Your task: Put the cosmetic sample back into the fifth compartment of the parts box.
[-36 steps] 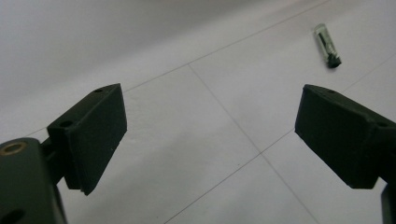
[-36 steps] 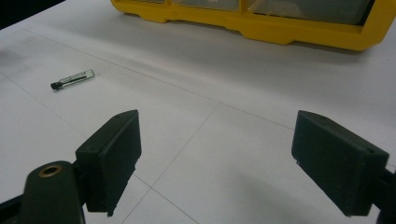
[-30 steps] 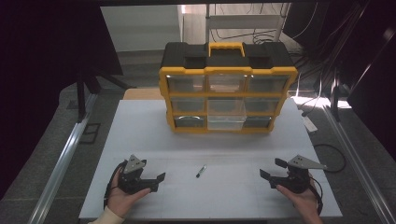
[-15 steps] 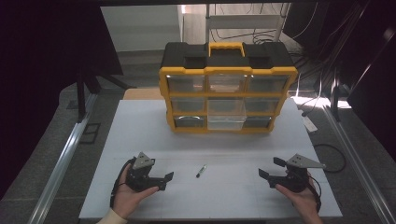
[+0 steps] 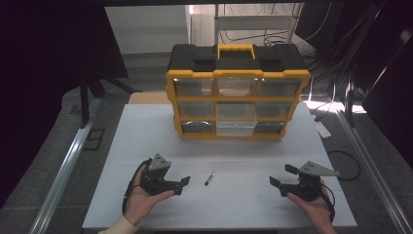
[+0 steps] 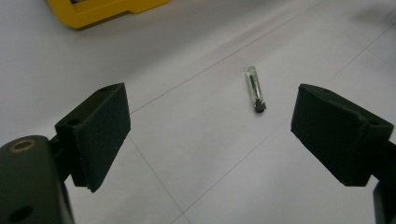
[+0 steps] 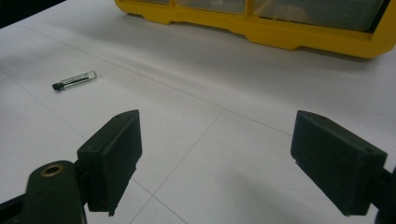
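On the white worktop (image 5: 146, 131) a small clear vial with a black cap (image 5: 209, 179) lies flat, between my two tools. My left tool (image 5: 184, 184) sits just beside it, jaws wide apart, pointed at it, not touching. My right tool (image 5: 282, 176) rests well apart from it, jaws spread, empty. Behind stands a yellow drawer organizer (image 5: 237, 99).
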`<state>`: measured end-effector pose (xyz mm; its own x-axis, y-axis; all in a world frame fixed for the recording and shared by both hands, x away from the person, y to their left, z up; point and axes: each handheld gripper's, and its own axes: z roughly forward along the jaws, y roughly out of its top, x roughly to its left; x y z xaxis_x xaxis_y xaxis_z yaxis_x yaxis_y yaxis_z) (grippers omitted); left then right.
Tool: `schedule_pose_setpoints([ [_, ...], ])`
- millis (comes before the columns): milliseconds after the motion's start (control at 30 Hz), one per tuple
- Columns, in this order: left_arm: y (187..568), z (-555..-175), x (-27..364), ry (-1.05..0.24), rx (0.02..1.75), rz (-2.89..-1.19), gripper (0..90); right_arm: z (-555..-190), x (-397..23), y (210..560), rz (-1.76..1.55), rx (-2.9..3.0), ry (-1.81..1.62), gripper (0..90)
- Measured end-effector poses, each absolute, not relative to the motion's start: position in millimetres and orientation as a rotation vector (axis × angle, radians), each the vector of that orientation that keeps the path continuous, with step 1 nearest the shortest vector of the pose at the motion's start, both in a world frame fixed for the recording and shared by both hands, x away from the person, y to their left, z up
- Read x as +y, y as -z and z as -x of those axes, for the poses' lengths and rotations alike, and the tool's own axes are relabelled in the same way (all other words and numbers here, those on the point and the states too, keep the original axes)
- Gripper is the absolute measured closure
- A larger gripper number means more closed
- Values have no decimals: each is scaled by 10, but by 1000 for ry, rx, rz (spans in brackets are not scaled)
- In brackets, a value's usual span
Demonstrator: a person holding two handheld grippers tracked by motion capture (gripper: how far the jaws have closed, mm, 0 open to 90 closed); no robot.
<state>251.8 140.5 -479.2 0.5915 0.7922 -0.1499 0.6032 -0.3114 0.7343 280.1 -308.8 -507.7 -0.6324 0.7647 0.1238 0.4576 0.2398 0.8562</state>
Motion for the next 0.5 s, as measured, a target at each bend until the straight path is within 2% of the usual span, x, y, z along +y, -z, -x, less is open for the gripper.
schedule_pose_setpoints([
  [500, 4725, -2597, 1197, -296, 1060, -2084, 125, -2790, -3108, 5085, -1140, 2189, -1330, 168],
])
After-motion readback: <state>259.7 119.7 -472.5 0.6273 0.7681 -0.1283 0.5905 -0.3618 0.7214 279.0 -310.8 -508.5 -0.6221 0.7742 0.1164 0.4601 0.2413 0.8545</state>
